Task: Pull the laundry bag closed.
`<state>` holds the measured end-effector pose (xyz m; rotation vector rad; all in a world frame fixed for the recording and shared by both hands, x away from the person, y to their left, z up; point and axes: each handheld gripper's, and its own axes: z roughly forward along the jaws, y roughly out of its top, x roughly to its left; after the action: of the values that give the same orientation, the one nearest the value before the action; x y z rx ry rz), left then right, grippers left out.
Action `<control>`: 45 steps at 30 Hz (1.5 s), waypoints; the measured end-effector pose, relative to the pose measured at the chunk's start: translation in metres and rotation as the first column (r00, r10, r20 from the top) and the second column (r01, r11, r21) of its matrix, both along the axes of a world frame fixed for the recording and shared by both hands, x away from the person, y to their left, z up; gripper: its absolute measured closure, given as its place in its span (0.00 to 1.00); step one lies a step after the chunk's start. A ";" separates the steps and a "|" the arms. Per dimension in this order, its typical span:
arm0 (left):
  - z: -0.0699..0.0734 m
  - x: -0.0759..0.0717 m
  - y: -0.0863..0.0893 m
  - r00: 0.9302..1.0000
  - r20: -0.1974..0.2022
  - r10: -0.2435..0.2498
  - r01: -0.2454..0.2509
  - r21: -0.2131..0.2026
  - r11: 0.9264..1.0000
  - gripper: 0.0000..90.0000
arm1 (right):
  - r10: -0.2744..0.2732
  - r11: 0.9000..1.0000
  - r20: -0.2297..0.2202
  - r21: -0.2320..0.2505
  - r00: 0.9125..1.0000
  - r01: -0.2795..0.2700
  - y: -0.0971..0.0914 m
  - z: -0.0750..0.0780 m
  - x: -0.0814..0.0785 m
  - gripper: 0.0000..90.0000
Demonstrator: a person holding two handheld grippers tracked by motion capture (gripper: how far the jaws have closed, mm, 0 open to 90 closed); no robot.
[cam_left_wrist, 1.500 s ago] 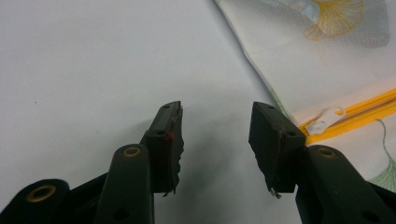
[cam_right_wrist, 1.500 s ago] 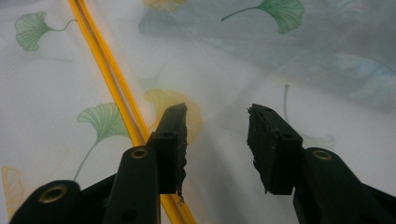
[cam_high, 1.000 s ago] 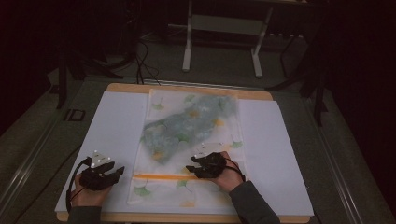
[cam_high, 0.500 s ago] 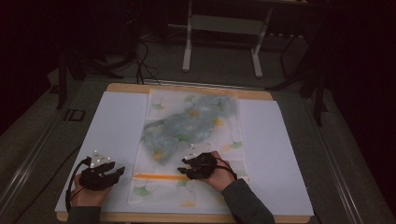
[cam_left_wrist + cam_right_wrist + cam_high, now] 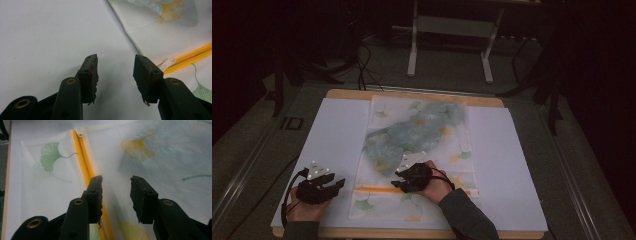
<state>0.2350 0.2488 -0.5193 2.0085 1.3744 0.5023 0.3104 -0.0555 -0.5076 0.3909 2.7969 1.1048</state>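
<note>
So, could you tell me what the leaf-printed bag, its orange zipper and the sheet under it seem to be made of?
The bag looks like fine white mesh fabric, semi-sheer: a woven grain shows, and a bluish mass shows through it. The orange zipper looks like smooth plastic tape with a white, probably plastic, pull. The white sheet looks matte and smooth, perhaps paper or thin board; I cannot tell which.

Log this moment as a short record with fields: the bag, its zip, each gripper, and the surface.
bag: white mesh laundry bag printed with ginkgo leaves, lying flat, something bluish inside
zip: orange zipper across the bag's near end, white pull tab at one end
left gripper: jaws open, nothing between them, over the white sheet beside the bag
right gripper: jaws open, nothing between them, above the bag next to the zipper
surface: white sheet on a wooden table
</note>
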 end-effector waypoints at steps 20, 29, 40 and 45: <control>0.001 -0.001 0.001 1.000 -0.007 -0.026 0.026 -0.006 1.000 0.62 | 0.056 0.998 -0.014 -0.006 0.998 -0.056 0.032 0.002 0.003 0.72; 0.001 -0.001 0.001 0.999 -0.013 -0.031 0.031 0.001 1.000 0.63 | 0.076 0.997 -0.043 -0.015 0.996 -0.076 0.049 -0.005 0.003 0.75; 0.001 -0.001 0.002 0.999 -0.011 -0.030 0.030 -0.001 1.000 0.62 | 0.095 0.995 -0.071 -0.020 0.993 -0.096 0.069 -0.010 0.002 0.75; 0.001 -0.001 0.002 0.999 -0.012 -0.030 0.030 -0.001 1.000 0.62 | 0.113 0.993 -0.073 -0.015 0.991 -0.115 0.080 -0.010 0.000 0.75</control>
<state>0.2342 0.2508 -0.5182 2.0321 1.3492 0.4767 0.3104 0.0240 -0.5177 0.2773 2.9236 1.1061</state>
